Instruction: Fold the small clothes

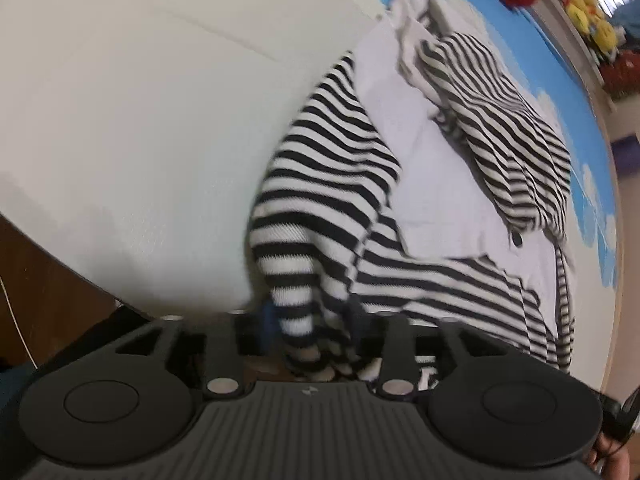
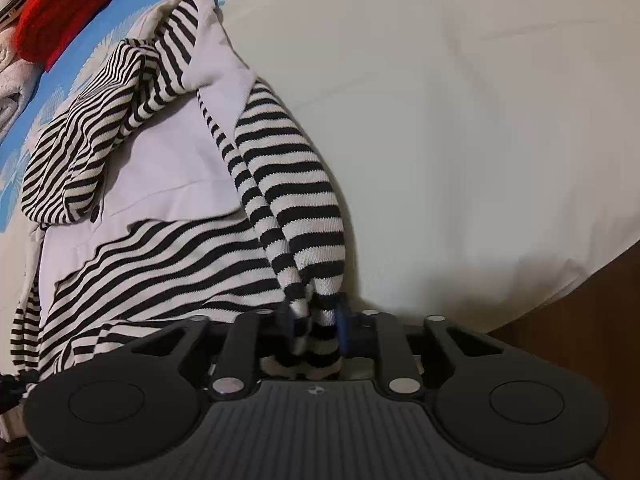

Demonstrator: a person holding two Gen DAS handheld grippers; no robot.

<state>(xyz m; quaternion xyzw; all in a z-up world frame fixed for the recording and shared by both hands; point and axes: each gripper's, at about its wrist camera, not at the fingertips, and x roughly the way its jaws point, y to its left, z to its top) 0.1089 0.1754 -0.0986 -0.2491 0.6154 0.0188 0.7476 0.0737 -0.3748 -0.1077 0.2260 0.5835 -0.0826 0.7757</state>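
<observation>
The striped garment (image 2: 168,248), a black-and-white knit with pale lilac panels, lies spread and partly bunched on a white sheet (image 2: 460,100) that covers the work surface, with a blue patterned cloth (image 1: 576,92) beyond it. Each of the 2 grippers has 1 striped sleeve cuff between its fingers: the right gripper (image 2: 316,324) stands partly closed, its blue pads pinching the gathered cuff, while the left gripper (image 1: 310,320) is also part-open around its cuff, though blur makes it hard to say whether the pads truly press on the cloth. The knit looks light, soft and stretchy, so it should drape and sag rather than keep a shape, and a loose pinch could let it slide out. The ribbed cuffs seem the firmest places to take hold, being thicker and less slippery than the smooth lilac panels. A red knitted item (image 2: 80,4) lies at the far edge.
</observation>
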